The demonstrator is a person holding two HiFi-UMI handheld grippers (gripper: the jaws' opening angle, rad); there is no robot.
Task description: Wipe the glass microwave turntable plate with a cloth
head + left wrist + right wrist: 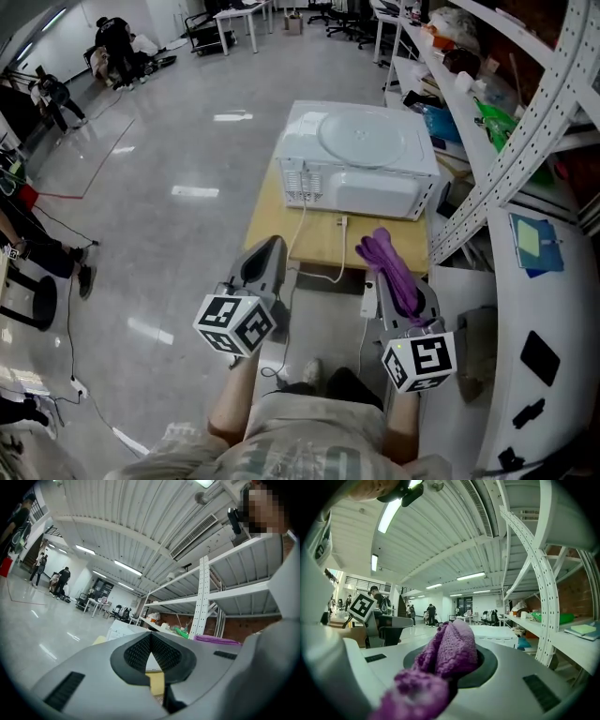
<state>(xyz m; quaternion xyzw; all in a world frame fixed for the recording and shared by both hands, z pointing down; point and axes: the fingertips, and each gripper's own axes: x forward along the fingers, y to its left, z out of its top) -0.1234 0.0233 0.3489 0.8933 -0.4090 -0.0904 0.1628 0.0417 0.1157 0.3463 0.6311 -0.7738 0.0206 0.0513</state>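
The round glass turntable plate (362,139) lies flat on top of a white microwave (358,159) that stands on a small wooden table (265,217). My right gripper (374,251) is shut on a purple cloth (391,266) and hangs in front of the table, well short of the plate. In the right gripper view the purple cloth (450,653) bulges out between the jaws. My left gripper (273,246) is shut with nothing in it, level with the right one. Its dark pads (151,656) meet at the tip.
Metal shelving (506,141) with bags and boxes runs along the right, close to the microwave. A white power cable (319,253) hangs off the table's front. Grey polished floor (178,159) spreads left, with people (117,47) and desks far off.
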